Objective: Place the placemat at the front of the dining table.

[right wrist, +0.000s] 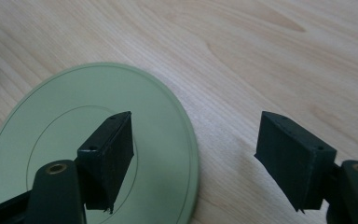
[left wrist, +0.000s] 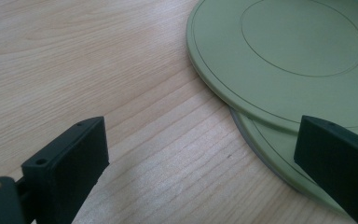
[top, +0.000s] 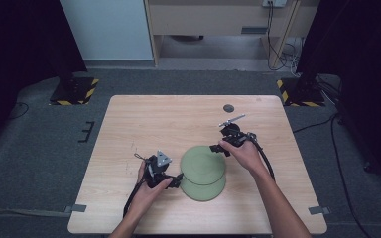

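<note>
Light wooden table [top: 129,124] beneath my tongs, two stacked round pale green plates [top: 203,166] between them, upper plate's edge inside my parted right gripper [right wrist: 193,154], my left gripper [left wrist: 200,154] gaping, empty, at the stack's rim.

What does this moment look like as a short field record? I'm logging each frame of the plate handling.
surface: wooden table
top plate: green, lying partly over the lower one
lower plate: green, edge sticking out toward the person
left hand-held gripper: open, at the left rim of the plates, holding nothing
right hand-held gripper: open, at the top plate's far right rim, one jaw over the plate, one over the table
other items: dark round disc near the far edge
</note>
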`<state>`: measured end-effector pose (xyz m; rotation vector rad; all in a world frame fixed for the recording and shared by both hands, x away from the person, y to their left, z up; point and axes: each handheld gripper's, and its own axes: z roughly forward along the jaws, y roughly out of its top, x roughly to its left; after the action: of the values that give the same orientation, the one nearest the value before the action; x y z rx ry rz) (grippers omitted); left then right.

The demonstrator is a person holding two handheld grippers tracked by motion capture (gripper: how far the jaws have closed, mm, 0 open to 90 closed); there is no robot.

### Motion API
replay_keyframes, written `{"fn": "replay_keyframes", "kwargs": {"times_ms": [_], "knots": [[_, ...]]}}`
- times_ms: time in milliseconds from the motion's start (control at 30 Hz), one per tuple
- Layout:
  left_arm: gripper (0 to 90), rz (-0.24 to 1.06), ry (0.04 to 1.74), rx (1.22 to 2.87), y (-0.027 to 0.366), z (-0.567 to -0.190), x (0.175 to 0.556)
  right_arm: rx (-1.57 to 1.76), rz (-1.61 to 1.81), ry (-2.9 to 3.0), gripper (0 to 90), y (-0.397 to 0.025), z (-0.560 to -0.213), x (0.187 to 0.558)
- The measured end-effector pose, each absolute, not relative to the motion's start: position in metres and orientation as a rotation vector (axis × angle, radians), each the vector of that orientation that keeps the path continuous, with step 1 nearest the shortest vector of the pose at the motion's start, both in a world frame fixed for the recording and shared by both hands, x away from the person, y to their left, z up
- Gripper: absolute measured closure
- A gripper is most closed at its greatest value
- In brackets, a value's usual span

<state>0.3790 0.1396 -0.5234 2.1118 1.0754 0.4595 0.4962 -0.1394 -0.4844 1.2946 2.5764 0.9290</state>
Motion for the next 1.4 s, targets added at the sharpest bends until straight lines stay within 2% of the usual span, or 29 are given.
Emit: {"fn": "replay_keyframes", "kwargs": {"times_ms": [233,933,1400], "knots": [[2.3,0.446,1.091,2.11,0.14,-0.525,0.382,1.31,0.952,2.614,30.2,-0.137,-0.49,0.498],[2.2,0.449,1.111,2.111,0.136,-0.53,0.384,1.321,0.962,2.734,29.0,-0.124,-0.511,0.503],[1.0,0.486,1.117,2.112,0.132,-0.53,0.384,1.272,0.958,2.761,30.7,-0.12,-0.506,0.498]]}}
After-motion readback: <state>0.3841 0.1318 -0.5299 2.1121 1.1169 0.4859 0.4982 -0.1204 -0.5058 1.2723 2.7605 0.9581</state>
